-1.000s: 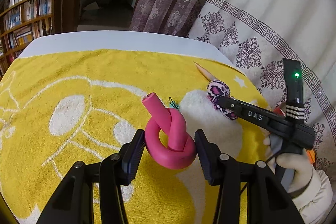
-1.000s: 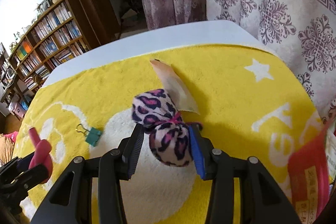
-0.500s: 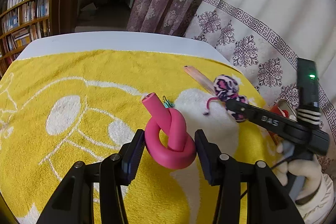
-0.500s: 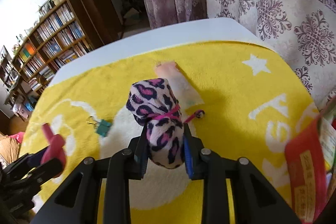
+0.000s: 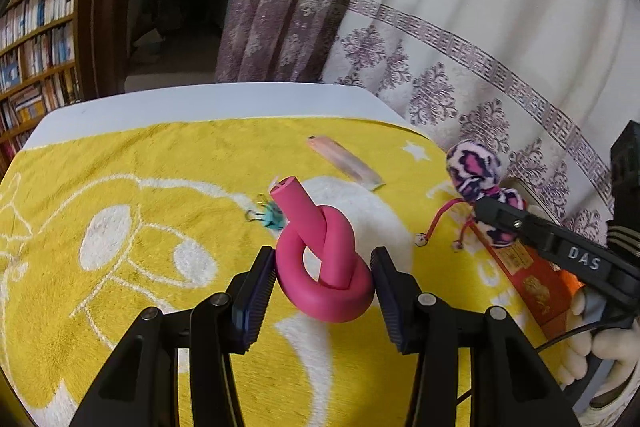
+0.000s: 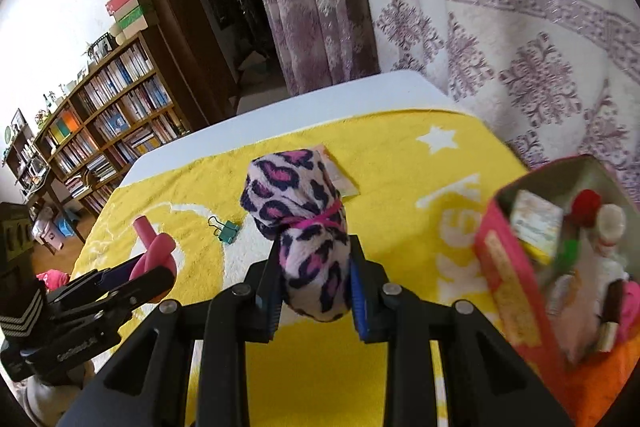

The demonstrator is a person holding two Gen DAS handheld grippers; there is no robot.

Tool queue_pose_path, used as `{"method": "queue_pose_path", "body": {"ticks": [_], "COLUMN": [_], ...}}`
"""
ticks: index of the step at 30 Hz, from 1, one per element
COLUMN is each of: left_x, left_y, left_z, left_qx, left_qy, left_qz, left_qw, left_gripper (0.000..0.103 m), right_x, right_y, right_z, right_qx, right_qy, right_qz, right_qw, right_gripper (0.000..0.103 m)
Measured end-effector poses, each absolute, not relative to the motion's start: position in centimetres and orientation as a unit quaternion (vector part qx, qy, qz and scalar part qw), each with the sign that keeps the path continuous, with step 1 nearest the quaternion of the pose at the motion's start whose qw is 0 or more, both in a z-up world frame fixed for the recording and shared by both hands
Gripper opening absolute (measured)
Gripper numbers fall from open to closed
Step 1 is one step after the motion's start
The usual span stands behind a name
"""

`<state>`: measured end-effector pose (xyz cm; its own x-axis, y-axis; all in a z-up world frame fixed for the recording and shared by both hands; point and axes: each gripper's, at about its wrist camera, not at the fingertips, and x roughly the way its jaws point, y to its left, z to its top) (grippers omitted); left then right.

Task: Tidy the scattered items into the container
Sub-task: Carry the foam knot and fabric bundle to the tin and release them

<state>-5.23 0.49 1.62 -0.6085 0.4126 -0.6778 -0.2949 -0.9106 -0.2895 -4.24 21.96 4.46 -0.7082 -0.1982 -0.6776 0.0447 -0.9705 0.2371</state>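
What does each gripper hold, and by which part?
The left gripper clamps the pink knotted foam tube across its loop. The right gripper pinches the leopard-print plush toy by its lower lobe.

Right claw point(image 6: 314, 291) clamped tight on load, jaws just closed; left claw point(image 5: 324, 283) gripping, half-wide.
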Motion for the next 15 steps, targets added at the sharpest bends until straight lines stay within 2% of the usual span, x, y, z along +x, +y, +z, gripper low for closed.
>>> {"method": "queue_pose_path", "body": {"ticks": [15], "left_x": [-2.1], "left_y": [6.6], "left_z": [5.1], "left_qx": [-0.373], "left_qy": [-0.037], "left_qz": [0.894], "left_qw": [0.247], "left_gripper": [0.05], "right_x": [2.3], "right_y": [29.7], "right_z": [8.7], "right_qx": [0.308], "right_qy": [-0.127], "right_qz": [-0.943], "right_qw": [0.015], "right_gripper": [0.03]}}
